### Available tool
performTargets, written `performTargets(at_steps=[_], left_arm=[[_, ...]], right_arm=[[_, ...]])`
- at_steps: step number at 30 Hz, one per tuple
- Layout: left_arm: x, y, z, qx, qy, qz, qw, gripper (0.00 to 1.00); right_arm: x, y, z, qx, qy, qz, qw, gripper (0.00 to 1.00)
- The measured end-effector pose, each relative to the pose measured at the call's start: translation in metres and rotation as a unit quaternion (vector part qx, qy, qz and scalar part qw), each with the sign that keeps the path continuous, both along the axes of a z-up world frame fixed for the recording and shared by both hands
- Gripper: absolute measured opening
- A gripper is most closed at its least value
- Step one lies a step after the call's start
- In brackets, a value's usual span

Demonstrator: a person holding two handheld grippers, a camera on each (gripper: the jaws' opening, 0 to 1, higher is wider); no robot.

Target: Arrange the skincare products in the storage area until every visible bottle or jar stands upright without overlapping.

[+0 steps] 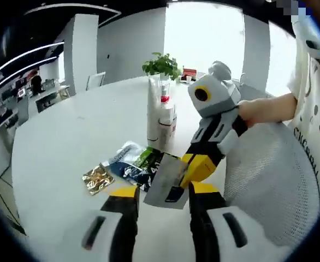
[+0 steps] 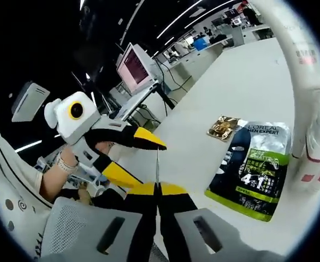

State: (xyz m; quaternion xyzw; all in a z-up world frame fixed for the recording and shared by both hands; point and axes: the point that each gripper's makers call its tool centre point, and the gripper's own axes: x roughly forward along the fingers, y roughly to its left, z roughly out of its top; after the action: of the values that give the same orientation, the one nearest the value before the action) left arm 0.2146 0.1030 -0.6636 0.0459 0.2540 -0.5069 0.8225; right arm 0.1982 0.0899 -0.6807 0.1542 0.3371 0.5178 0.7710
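Two hand-held grippers, same build: light grey plastic bodies, black jaw arms, yellow wedge-shaped tips. Left gripper [image 1: 155,192]: yellow pads atop black arms, grey shells each with a dark oblong slot. Right gripper [image 2: 157,189]: matching slotted grey shells, black arms, yellow tips. Wearing a white short-sleeved shirt [image 1: 314,82] with dark dots and small dark lettering. Light band at the left wrist [image 2: 66,162].

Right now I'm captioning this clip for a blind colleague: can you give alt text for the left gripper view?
The right gripper pinches a flat grey sachet above the open left gripper, over a white table. Behind lie a dark blue-and-green pouch and a gold sachet, with upright white bottles further back.
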Motion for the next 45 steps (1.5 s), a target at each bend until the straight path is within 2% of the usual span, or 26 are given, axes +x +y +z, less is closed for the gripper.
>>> performTargets(at_steps=[4,5,6,9,11,14,17,22,24,30,35,36,38,42,43,45], left_arm=[[0.001,0.005,-0.001,-0.039,0.026,0.008,0.9988,0.31],[-0.003,0.003,-0.001,-0.059,0.045,0.001,0.9973,0.29],[-0.005,0.003,-0.002,-0.061,0.055,-0.002,0.9966,0.28],[-0.007,0.003,0.001,-0.079,0.056,-0.010,0.9953,0.27],[-0.006,0.002,0.004,-0.112,0.078,-0.001,0.9907,0.23],[-0.004,0.004,0.006,-0.141,0.089,0.004,0.9860,0.17],[-0.007,0.005,0.006,-0.138,0.082,0.001,0.9871,0.12],[-0.003,0.007,0.009,-0.154,0.089,0.015,0.9839,0.00],[0.002,0.011,0.007,-0.143,0.080,0.024,0.9862,0.00],[0.005,0.016,0.001,-0.121,0.080,0.032,0.9889,0.00],[0.008,0.019,-0.004,-0.109,0.094,0.034,0.9890,0.00],[0.008,0.019,-0.004,-0.107,0.096,0.034,0.9890,0.00],[0.008,0.019,-0.004,-0.098,0.094,0.026,0.9904,0.00],[0.011,0.020,-0.008,-0.076,0.096,0.019,0.9923,0.00],[0.011,0.022,-0.012,-0.062,0.103,0.015,0.9927,0.00],[0.015,0.025,-0.018,-0.050,0.110,0.017,0.9925,0.00]], right_arm=[[-0.004,0.000,0.008,0.017,-0.006,0.011,0.9998,0.01],[-0.005,0.000,0.009,0.020,-0.008,0.014,0.9997,0.01],[-0.007,0.001,0.011,0.027,-0.007,0.017,0.9995,0.01],[-0.012,0.001,0.013,0.040,-0.005,0.026,0.9989,0.01],[-0.016,0.003,0.016,0.058,0.002,0.031,0.9978,0.01],[-0.017,0.002,0.016,0.070,0.011,0.028,0.9971,0.01],[-0.017,-0.001,0.013,0.070,0.017,0.022,0.9972,0.01],[-0.013,-0.001,0.006,0.065,0.032,0.009,0.9973,0.01],[-0.012,0.002,0.006,0.068,0.036,0.007,0.9970,0.01],[-0.006,0.010,-0.003,0.061,0.047,-0.007,0.9970,0.01],[-0.002,0.013,-0.010,0.051,0.047,-0.019,0.9974,0.02],[0.000,0.014,-0.011,0.046,0.044,-0.022,0.9977,0.04],[0.008,0.011,-0.016,0.010,-0.001,-0.025,0.9996,0.08],[0.014,0.009,-0.018,-0.017,-0.034,-0.029,0.9989,0.11],[0.023,0.002,-0.021,-0.049,-0.073,-0.037,0.9954,0.11],[0.029,-0.003,-0.025,-0.074,-0.094,-0.040,0.9920,0.12]])
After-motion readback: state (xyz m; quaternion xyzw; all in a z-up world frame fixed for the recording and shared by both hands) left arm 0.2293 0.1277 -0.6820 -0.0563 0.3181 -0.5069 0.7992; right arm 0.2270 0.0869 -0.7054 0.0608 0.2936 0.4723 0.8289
